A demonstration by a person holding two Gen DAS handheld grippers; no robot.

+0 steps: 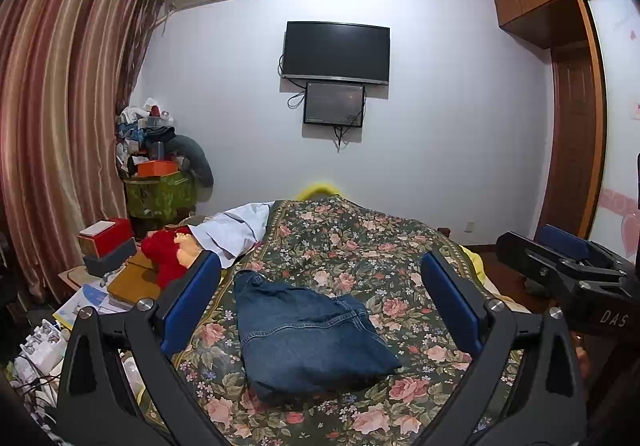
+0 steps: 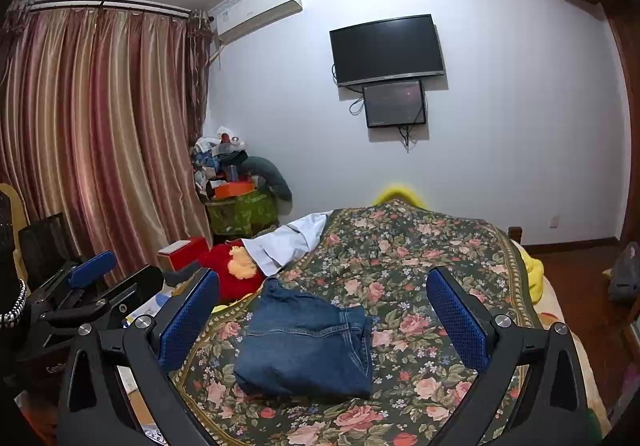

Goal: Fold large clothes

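Note:
A folded blue denim garment lies on the floral bedspread near the bed's front. It also shows in the right wrist view. My left gripper is open and empty, held above and in front of the denim, its blue pads spread wide. My right gripper is open and empty too, raised over the same bundle. The right gripper also shows at the right edge of the left wrist view, and the left gripper shows at the left of the right wrist view.
A pale blue shirt and a red plush toy lie at the bed's left edge. A cluttered side table with a red box stands left. Curtains hang left, a wardrobe stands right, and a TV is on the far wall.

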